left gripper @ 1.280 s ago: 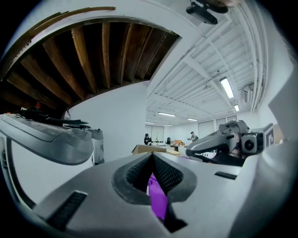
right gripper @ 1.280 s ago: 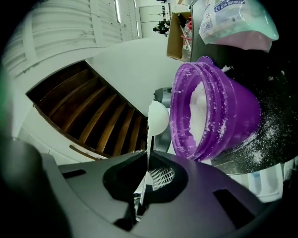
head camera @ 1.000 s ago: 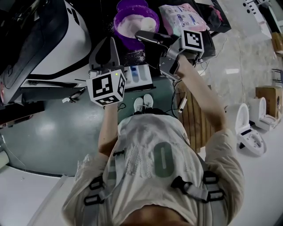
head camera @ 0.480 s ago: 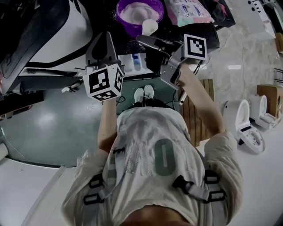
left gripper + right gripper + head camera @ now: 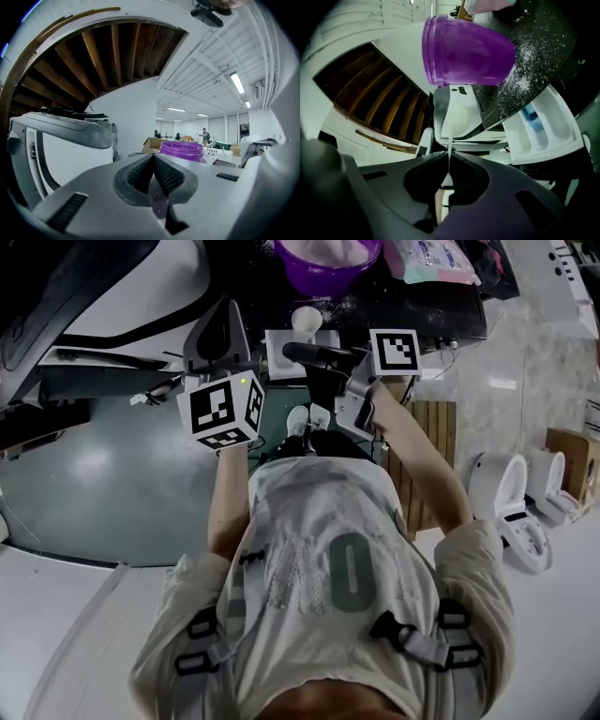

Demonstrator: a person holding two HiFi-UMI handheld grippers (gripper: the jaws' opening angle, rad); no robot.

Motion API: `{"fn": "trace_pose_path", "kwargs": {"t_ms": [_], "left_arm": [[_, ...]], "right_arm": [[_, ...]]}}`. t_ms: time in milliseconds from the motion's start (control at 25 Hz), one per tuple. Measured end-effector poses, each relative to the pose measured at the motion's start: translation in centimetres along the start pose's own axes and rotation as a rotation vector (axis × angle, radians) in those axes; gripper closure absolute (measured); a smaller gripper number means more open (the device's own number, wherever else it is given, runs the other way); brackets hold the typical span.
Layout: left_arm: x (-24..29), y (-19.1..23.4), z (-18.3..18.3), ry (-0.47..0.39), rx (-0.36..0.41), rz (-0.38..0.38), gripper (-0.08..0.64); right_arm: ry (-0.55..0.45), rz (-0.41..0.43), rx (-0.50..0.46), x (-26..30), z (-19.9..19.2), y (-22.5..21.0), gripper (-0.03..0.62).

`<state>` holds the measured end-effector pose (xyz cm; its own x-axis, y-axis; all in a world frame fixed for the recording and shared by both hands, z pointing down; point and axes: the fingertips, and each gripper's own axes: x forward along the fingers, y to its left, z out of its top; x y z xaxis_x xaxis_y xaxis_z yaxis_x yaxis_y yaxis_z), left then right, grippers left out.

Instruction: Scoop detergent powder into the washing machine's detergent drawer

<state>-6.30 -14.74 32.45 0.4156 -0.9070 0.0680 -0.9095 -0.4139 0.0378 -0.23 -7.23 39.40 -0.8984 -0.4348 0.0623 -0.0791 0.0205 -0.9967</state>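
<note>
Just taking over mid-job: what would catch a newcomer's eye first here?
The purple bowl of white powder stands out, on the dark top by the open detergent drawer, with spilled powder scattered beside it. The right gripper is shut on a white scoop held close to the drawer; the left gripper hangs shut and empty nearby.

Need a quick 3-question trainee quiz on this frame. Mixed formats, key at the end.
1. Which one grips the white scoop: A, the left tool, or B, the right tool?
2. True or false: the purple tub is empty.
3. Fill in: the detergent drawer stands ___.

Key: 1 B; 2 false, there is pale powder in it; 3 open.
</note>
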Motion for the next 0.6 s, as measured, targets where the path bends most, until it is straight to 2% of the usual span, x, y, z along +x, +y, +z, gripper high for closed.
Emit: {"fn": "trace_pose_path", "kwargs": {"t_ms": [360,480,600], "left_arm": [[-1.4,2.2,-3.1,0.059,-0.035,0.052,0.54],[-1.9,2.7,-3.9,0.072,-0.047,0.069,0.54],[-2.3,3.2,-4.5,0.082,-0.06,0.091,0.54]], "right_arm": [[0.209,-0.301,-0.076,1.6,-3.2,-6.4,0.586],[0.254,-0.375,-0.135,1.7,-3.6,-7.7,0.586],[0.303,-0.485,-0.236,1.1,-3.5,-9.1,0.586]]}}
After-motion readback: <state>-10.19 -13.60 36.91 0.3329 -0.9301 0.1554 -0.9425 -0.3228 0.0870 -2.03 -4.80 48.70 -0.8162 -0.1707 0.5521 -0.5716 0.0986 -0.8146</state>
